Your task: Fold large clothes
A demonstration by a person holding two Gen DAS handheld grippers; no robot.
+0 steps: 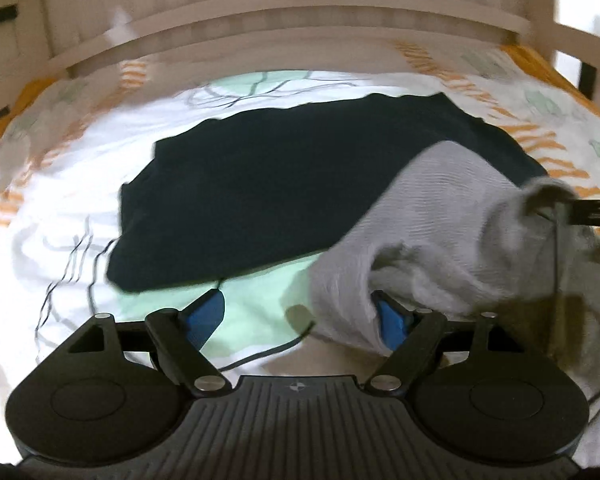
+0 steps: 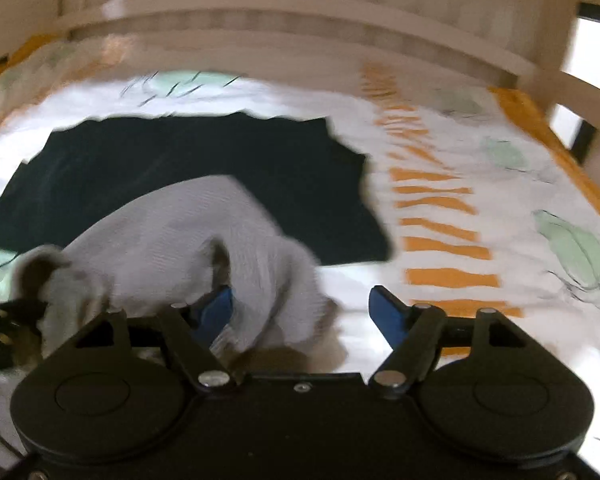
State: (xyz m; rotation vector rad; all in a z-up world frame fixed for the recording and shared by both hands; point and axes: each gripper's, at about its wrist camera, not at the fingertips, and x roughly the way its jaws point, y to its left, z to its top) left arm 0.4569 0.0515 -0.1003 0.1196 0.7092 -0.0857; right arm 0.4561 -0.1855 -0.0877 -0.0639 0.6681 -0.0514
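The grey garment (image 1: 452, 240) lies bunched between both grippers, partly over the dark folded garment (image 1: 284, 192) on the bed sheet (image 1: 60, 208). The left gripper (image 1: 300, 316) and right gripper (image 2: 300, 314) both stand wide, gripping nothing; each inner fingertip touches grey cloth.

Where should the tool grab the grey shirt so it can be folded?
Probably at an outer edge of the grey shirt, coming in low from the near side. It lies bunched, partly over the dark garment, so its middle is only loose folds. Both the left tool and the right tool are open beside it.
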